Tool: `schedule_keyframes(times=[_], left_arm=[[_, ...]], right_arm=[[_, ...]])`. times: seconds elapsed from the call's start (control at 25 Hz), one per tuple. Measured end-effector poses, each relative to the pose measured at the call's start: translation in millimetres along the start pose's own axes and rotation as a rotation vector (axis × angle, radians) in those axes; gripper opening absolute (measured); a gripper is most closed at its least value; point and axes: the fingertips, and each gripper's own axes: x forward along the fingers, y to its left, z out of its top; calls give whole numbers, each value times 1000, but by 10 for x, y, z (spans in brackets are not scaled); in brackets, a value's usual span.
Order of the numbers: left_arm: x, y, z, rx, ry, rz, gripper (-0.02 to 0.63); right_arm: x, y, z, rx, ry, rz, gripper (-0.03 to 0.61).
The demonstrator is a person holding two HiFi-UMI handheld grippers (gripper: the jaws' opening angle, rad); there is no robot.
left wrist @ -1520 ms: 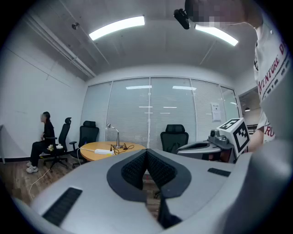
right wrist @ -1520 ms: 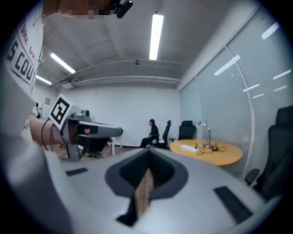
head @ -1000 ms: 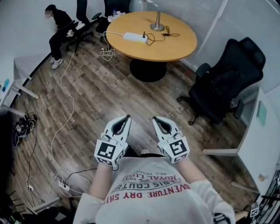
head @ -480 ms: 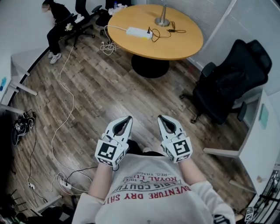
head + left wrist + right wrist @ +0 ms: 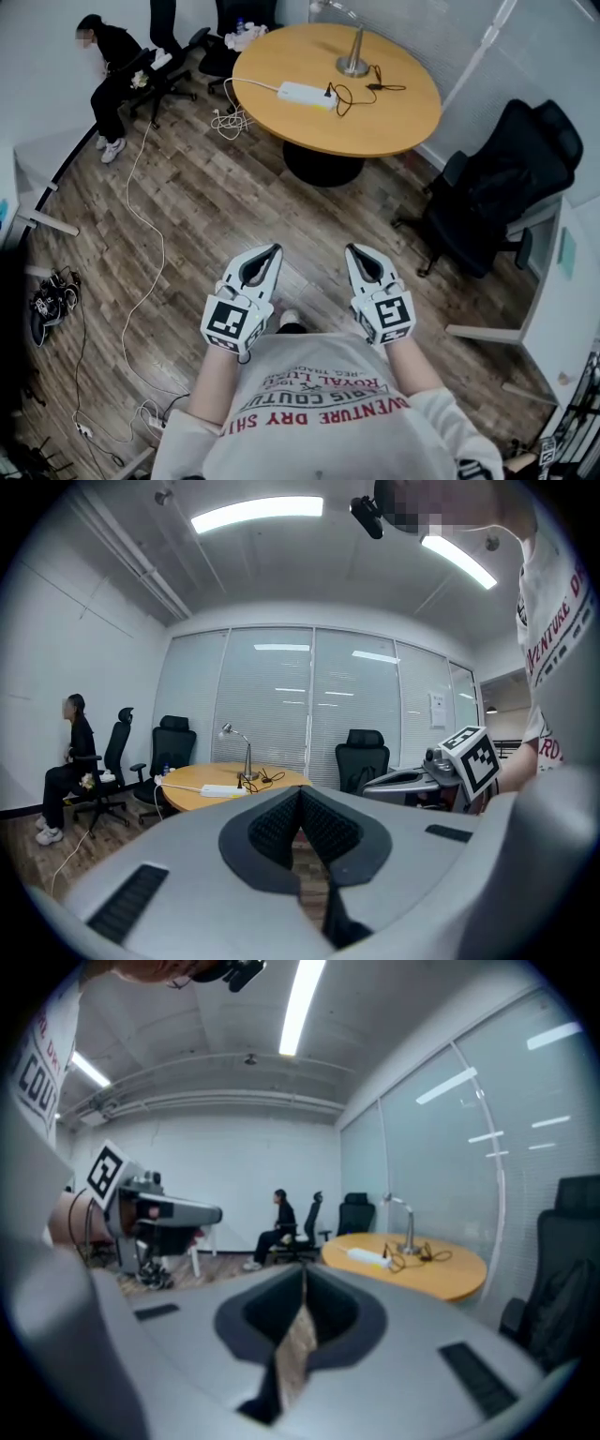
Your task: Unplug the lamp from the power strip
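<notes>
- The lamp [image 5: 353,64] stands on the far side of the round wooden table [image 5: 398,117], well apart from both grippers, with a stretch of wood floor [image 5: 234,197] between them and the table.
- The power strip [image 5: 306,94] lies on the same table, just to the left of the lamp's base in the head view and nearer the table's left edge.
- The left gripper [image 5: 273,250] and the right gripper [image 5: 352,249] are held side by side close to the person's chest, both pointing toward the table.
- The left gripper's jaws are pressed together with nothing between the pads (its own view shows the dark pads meeting in a single seam).
- The right gripper's jaws are closed the same way, and empty.
- The lamp has a round metal base and a slim silver neck that rises and bends over to a small head.
- A thin black cord [image 5: 349,93] loops loosely across the tabletop from the lamp's base to the right end of the power strip, where a dark plug sits in it.
- The power strip is a long white bar; its white cable [image 5: 150,220] runs off the table's left edge and trails over the floor.
- A black office chair [image 5: 492,192] stands to the right of the table, and a seated person [image 5: 111,58] is at the far left.
</notes>
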Motion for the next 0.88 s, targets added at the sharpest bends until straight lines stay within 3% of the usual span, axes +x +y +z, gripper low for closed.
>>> schedule_keyframes(times=[0.48, 0.88], left_arm=[[107, 1013, -29, -56, -5, 49, 29], [901, 1648, 58, -49, 4, 131, 29]], right_arm=[[962, 100, 267, 6, 5, 36, 31], [1902, -545, 368, 14, -2, 109, 31]])
